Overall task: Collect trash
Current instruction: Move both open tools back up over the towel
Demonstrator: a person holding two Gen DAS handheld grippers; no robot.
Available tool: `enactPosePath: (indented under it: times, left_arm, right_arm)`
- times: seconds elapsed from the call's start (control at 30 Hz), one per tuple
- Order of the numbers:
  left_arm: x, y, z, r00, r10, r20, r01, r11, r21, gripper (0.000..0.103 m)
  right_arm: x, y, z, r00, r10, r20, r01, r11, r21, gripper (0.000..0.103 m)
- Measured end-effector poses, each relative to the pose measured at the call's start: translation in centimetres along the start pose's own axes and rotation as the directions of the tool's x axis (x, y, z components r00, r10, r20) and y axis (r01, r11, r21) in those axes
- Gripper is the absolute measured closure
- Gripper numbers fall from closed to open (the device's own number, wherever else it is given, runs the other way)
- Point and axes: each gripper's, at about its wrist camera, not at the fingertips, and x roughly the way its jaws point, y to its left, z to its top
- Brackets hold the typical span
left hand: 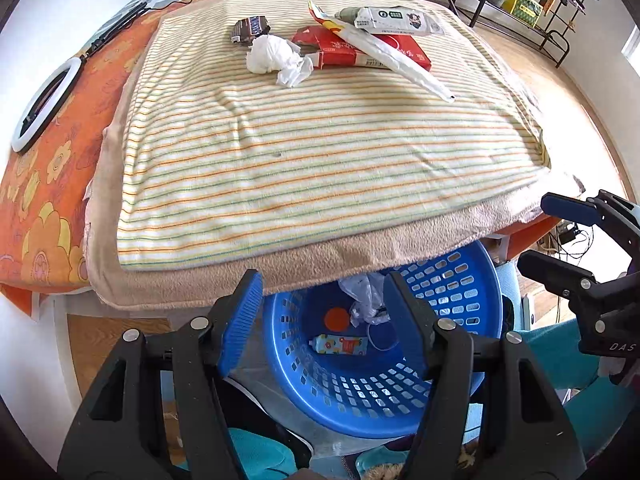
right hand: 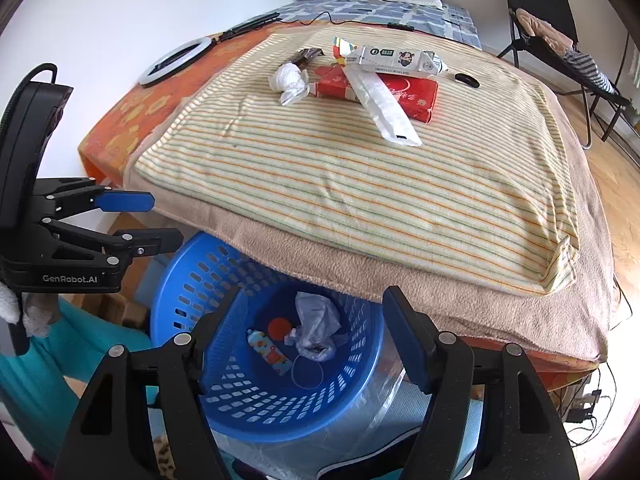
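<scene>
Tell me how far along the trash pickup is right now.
Done: a crumpled plastic bag, a small tube and an orange lid lie in the blue basket. In hand: nothing; the left gripper and right gripper are open. Left: white tissue wad, red box, wipes pack, candy wrapper.

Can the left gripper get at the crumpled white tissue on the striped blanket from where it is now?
Probably yes. The left gripper is open and empty over the blue plastic basket, and bare striped blanket lies between it and the crumpled white tissue, whose near side is clear; the red box sits behind it.
</scene>
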Motion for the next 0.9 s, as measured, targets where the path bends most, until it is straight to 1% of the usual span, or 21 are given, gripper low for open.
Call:
enactPosePath:
  times: [0.07, 0.13, 0.27, 0.37, 0.47, 0.57, 0.63, 0.73, 0.8, 0.9]
  left_arm:
    - [-0.1, 0.7, 1.2, 1.0, -0.011, 0.005, 0.011, 1.0, -0.028, 0.038]
    - [-0.2, 1.0, 2.2, 1.0, -0.004, 0.018, 0.005, 1.0, -0.031, 0.038]
    - [-0.4, 1.3, 4.2, 0.999, 0.015, 0.049, -0.014, 1.0, -0.02, 0.038]
    - [-0.3, 1.6, 5.7, 0.997, 0.034, 0.064, -0.033, 0.999, -0.022, 0.038]
    - [0.0, 1.9, 7.2, 0.995, 0.055, 0.083, -0.053, 0.998, -0.024, 0.038]
    - [0.4, 2.4, 8.7, 0.995, 0.048, 0.093, -0.045, 0.998, -0.035, 0.038]
    - [0.7, 2.8, 9.6, 0.994, 0.05, 0.094, -0.045, 0.998, -0.05, 0.038]
    - [1.2, 3.6, 10.9, 0.995, 0.028, 0.096, -0.019, 0.996, -0.092, 0.038]
    - [1.7, 4.1, 11.7, 0.996, 0.007, 0.091, 0.004, 0.993, -0.116, 0.038]
    - [2.4, 4.8, 12.9, 0.996, 0.0, 0.087, 0.012, 0.99, -0.143, 0.038]
  right_arm:
    - [-0.4, -0.7, 1.0, 1.0, -0.014, 0.016, 0.014, 1.0, 0.005, 0.032]
    - [-0.7, -1.2, 1.9, 0.999, -0.032, 0.03, 0.032, 0.999, 0.01, 0.031]
    - [-1.3, -2.8, 3.8, 0.996, -0.065, 0.059, 0.063, 0.998, 0.028, 0.024]
    - [-1.4, -4.0, 5.3, 0.994, -0.081, 0.075, 0.078, 0.996, 0.038, 0.024]
    - [-1.7, -4.9, 6.9, 0.987, -0.11, 0.12, 0.105, 0.993, 0.051, 0.024]
    - [-1.8, -5.6, 8.7, 0.976, -0.141, 0.167, 0.136, 0.99, 0.043, 0.024]
    - [-1.5, -6.2, 10.0, 0.974, -0.147, 0.171, 0.144, 0.989, 0.029, 0.024]
    - [-0.9, -7.1, 11.8, 0.976, -0.136, 0.168, 0.132, 0.991, 0.038, 0.024]
    - [-0.4, -8.0, 13.0, 0.98, -0.123, 0.155, 0.115, 0.991, 0.062, 0.023]
    - [0.7, -9.3, 14.8, 0.986, -0.094, 0.136, 0.079, 0.991, 0.109, 0.023]
